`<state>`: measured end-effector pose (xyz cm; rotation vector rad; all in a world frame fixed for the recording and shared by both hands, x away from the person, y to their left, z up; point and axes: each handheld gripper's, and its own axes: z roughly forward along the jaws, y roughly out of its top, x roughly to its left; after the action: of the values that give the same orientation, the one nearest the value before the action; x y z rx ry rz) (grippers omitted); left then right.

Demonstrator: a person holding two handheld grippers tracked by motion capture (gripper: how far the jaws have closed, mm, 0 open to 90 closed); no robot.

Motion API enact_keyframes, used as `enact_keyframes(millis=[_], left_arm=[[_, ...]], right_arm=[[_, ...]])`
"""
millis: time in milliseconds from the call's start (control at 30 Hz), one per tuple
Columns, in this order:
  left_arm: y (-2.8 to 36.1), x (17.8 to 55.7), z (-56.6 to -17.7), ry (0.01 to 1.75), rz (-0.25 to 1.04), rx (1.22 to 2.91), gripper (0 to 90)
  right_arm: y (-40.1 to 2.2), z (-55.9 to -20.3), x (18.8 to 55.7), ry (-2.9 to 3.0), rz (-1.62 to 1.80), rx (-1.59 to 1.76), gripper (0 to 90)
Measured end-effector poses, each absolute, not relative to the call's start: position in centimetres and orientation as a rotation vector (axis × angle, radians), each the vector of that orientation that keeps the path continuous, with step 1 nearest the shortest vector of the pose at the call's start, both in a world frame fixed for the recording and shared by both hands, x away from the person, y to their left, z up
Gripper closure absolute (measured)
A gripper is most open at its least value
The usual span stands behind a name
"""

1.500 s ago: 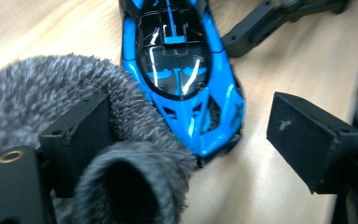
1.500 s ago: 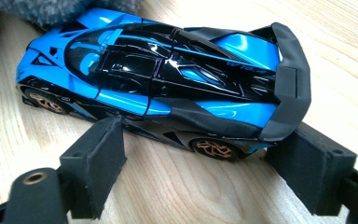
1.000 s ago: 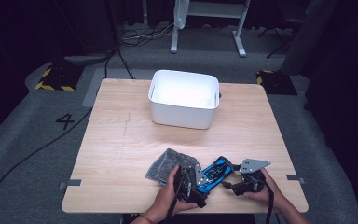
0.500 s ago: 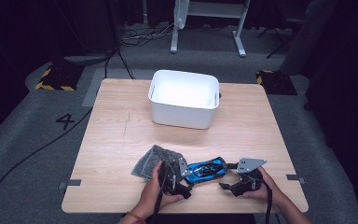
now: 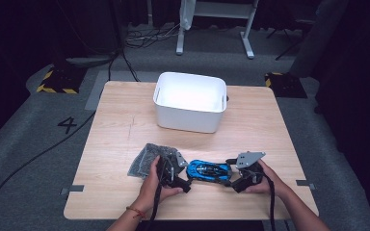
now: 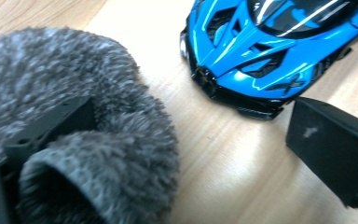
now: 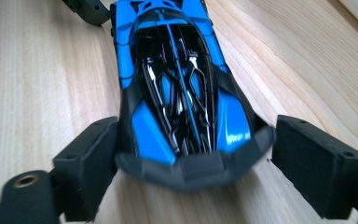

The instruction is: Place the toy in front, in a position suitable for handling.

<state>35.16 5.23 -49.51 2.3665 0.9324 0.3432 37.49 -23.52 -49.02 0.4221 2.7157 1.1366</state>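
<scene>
Flanking blue toy car (image 5: 209, 171) with both grippers near bench's front edge.
Right gripper (image 5: 235, 179) jaws apart, just been opening, car's tail between them; left gripper (image 5: 177, 174) jaws apart, one in grey fuzzy cloth (image 5: 147, 160), car's nose beside the other; white bin (image 5: 191, 102) toward far edge.

The left tool (image 5: 173, 169) slid leftward, its jaws opening off the blue toy car (image 5: 209, 170); the right tool (image 5: 238, 177) widened around the car's rear without pressing it.
</scene>
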Motion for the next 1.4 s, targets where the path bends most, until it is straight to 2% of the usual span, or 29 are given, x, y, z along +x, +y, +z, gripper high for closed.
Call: enact_keyframes(millis=[200,267,300,333,400,600,633,767,933,1100,1400], left_arm=[[5.4,35.0,-49.5,0.917,0.356,2.365,1.5],[5.7,34.3,-49.0,0.871,0.392,2.367,9.8],[5.9,34.0,-48.8,0.857,0.403,2.361,17.2],[6.3,33.6,-48.4,0.851,0.395,2.354,18.8],[7.2,32.9,-47.8,0.843,0.374,2.326,15.7],[9.7,30.4,-46.9,0.828,0.369,2.259,15.8],[10.0,30.2,-46.8,0.821,0.373,2.255,15.7],[11.9,29.7,-46.7,0.904,0.44,2.232,15.8],[14.6,30.3,-47.3,0.963,0.433,2.191,15.7],[16.1,31.9,-48.6,1.006,0.375,2.175,15.8],[15.6,34.0,-49.3,0.969,0.304,2.183,15.6]], right_arm=[[-22.3,-50.0,37.9,2.74,1.115,0.444,15.3],[-22.2,-50.1,37.9,2.733,1.132,0.465,14.6],[-22.3,-50.2,37.8,2.722,1.144,0.465,14.9],[-22.3,-50.3,37.8,2.716,1.153,0.465,15.0],[-22.5,-50.4,37.7,2.705,1.175,0.488,15.4],[-22.5,-50.5,37.7,2.707,1.184,0.478,16.7],[-22.5,-50.4,37.7,2.714,1.19,0.465,19.5],[-22.6,-50.4,37.6,2.716,1.202,0.46,21.0],[-22.8,-50.4,37.5,2.717,1.201,0.46,21.4],[-23.3,-50.2,37.1,2.729,1.199,0.488,22.8],[-24.0,-50.3,36.3,2.714,1.218,0.52,24.3]])
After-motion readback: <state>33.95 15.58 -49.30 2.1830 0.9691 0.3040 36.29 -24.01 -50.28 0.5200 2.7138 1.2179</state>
